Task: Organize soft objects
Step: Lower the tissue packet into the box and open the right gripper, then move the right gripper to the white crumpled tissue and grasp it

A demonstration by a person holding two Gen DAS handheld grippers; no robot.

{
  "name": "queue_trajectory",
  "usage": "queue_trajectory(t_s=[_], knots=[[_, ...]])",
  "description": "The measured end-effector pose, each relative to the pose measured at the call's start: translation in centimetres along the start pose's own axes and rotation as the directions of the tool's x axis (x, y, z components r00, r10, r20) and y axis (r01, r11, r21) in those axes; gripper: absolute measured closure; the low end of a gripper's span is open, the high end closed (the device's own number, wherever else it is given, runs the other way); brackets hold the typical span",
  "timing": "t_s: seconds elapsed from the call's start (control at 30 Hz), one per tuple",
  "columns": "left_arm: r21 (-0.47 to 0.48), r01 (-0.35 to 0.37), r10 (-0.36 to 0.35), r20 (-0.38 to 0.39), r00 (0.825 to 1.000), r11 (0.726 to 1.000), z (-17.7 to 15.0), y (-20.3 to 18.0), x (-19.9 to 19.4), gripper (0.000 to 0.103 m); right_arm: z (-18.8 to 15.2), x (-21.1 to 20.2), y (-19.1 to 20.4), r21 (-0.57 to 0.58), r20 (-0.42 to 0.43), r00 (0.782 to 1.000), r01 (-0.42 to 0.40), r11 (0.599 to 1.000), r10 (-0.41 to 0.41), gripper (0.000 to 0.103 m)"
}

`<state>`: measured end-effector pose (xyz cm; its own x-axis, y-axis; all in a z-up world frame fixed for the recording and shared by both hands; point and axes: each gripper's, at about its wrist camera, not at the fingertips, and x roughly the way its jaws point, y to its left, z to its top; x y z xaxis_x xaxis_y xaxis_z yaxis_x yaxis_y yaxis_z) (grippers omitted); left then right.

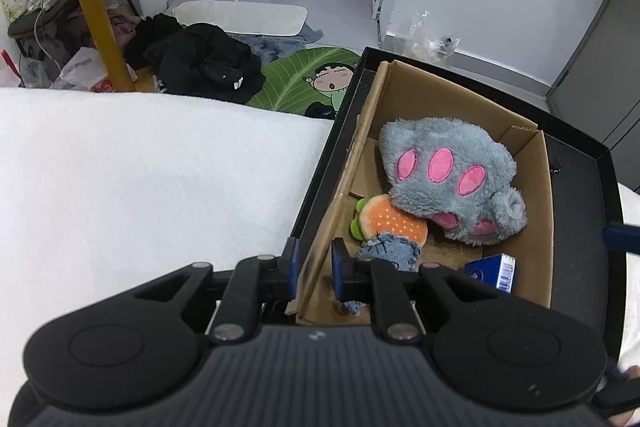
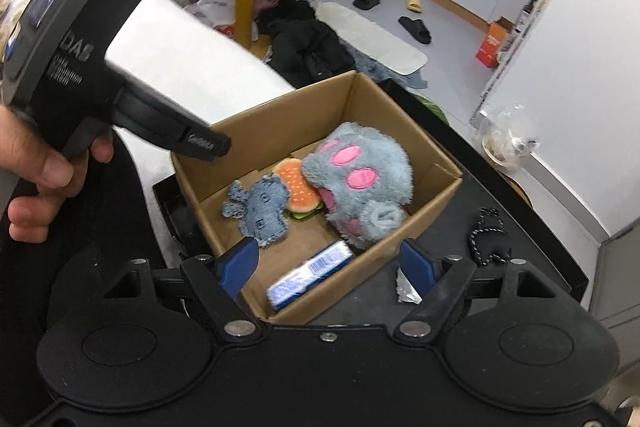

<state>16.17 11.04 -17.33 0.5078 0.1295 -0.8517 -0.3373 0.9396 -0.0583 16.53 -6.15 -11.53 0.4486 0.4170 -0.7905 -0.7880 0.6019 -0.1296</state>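
A cardboard box (image 1: pixel 448 95) (image 2: pixel 280 115) stands in a black tray (image 1: pixel 576 187) (image 2: pixel 460 259). It holds a grey plush paw with pink pads (image 1: pixel 448 171) (image 2: pixel 360 179), a plush burger (image 1: pixel 384 221) (image 2: pixel 298 187), a denim soft toy (image 1: pixel 390 251) (image 2: pixel 262 209) and a blue packet (image 1: pixel 494 271) (image 2: pixel 308 279). My left gripper (image 1: pixel 314 267) straddles the box's near left wall, its jaws a little apart, gripping nothing I can see. My right gripper (image 2: pixel 328 267) is open and empty over the box's near corner.
A white padded surface (image 1: pixel 140 179) lies left of the tray. A small black item with a bead chain (image 2: pixel 488 239) and a foil scrap (image 2: pixel 406 289) lie in the tray. Clothes, slippers, a leaf mat (image 1: pixel 304 75) and a yellow table leg (image 1: pixel 96 15) are on the floor beyond.
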Motion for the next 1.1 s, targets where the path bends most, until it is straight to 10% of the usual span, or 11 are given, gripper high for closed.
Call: queue_trajectory(t_s=[1.1], knots=[[0.165,-0.154,0.144,0.072,0.987,0.974,-0.4,-3.7,-0.4,0.072,-7.7,1.0,-9.2,0.295,0.113,0.986,0.085,0.952,-0.123,0.020]])
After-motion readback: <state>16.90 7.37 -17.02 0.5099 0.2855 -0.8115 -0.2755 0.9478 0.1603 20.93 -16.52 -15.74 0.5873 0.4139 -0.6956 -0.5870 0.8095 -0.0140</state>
